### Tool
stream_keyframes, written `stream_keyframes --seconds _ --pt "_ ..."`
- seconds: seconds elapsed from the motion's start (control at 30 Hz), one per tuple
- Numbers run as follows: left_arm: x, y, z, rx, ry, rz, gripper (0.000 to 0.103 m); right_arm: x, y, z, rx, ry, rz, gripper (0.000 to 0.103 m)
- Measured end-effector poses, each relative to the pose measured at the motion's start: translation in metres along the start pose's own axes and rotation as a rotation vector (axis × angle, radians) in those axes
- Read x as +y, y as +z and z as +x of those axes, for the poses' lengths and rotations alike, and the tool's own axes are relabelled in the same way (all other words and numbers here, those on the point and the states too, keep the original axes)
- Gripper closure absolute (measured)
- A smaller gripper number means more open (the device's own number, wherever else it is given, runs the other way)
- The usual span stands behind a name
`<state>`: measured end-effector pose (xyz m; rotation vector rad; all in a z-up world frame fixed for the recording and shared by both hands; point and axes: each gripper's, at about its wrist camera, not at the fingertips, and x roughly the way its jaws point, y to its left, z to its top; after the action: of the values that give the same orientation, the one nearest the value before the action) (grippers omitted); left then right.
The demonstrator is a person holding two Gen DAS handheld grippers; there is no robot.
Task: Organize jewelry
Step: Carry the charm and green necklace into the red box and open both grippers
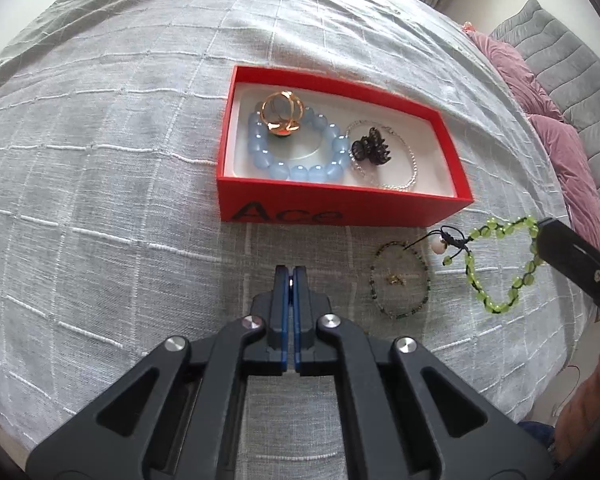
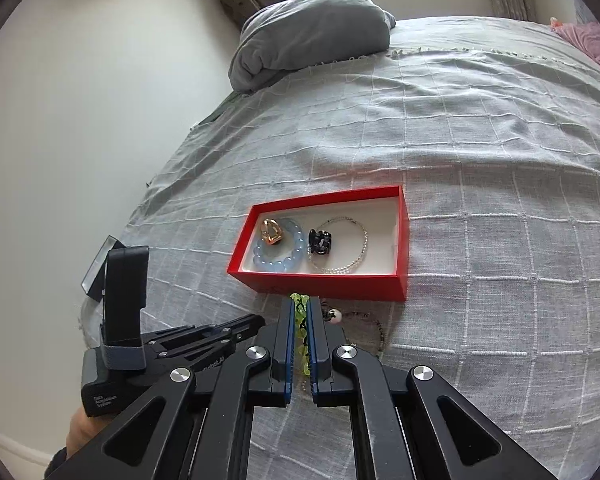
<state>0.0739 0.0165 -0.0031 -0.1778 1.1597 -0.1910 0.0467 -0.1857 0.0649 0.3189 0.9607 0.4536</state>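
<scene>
A red box (image 1: 340,209) (image 2: 320,282) lies on the bed with a blue bead bracelet (image 1: 296,170) (image 2: 278,264), a gold ring (image 1: 282,114) (image 2: 271,231), a dark hair claw (image 1: 371,149) (image 2: 320,242) and a silver chain (image 1: 404,184) (image 2: 352,262) inside. My right gripper (image 2: 300,304) is shut on a green bead bracelet (image 1: 496,268) (image 2: 302,344), which hangs just in front of the box. Below it a dark thin bracelet (image 1: 400,312) (image 2: 374,330) lies on the cover. My left gripper (image 1: 291,270) is shut with nothing between its pads, in front of the box.
A grey checked bedcover (image 1: 120,140) (image 2: 480,140) spreads all round. A grey pillow (image 2: 312,36) lies at the far end, pink cushions (image 1: 540,92) at the right. A small gold piece (image 1: 394,279) sits inside the dark bracelet. The left gripper's body (image 2: 124,320) stands left of mine.
</scene>
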Motion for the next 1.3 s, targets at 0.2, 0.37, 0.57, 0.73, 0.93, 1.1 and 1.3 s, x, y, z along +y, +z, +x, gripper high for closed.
stream_keyframes --seconds 0.2,0.37,0.57,0.73,0.93,1.1,1.3 --pt "0.004 0.006 -0.031 -0.089 -0.083 -0.026 0.101 0.006 0.005 -0.012 -0.057 0.063 -0.01 0.097" --pt "0.01 0.024 -0.034 -0.128 -0.106 -0.07 0.101 0.009 0.014 -0.01 -0.091 0.105 -0.002 0.097" --pt "0.011 0.037 -0.035 -0.163 -0.118 -0.086 0.101 0.011 0.032 0.0 -0.121 0.135 0.014 0.097" --pt "0.01 0.045 -0.03 -0.172 -0.127 -0.098 0.101 0.012 0.047 0.01 -0.173 0.155 0.031 0.097" --pt "0.005 0.05 -0.023 -0.171 -0.126 -0.1 0.101 0.0 0.05 0.062 -0.115 0.099 0.035 0.097" --pt "0.0 0.051 -0.021 -0.17 -0.114 -0.084 0.101 -0.022 0.049 0.082 -0.073 0.061 0.089 0.097" --pt "-0.002 0.052 -0.022 -0.178 -0.116 -0.074 0.101 -0.036 0.047 0.083 -0.069 -0.009 0.117 0.096"
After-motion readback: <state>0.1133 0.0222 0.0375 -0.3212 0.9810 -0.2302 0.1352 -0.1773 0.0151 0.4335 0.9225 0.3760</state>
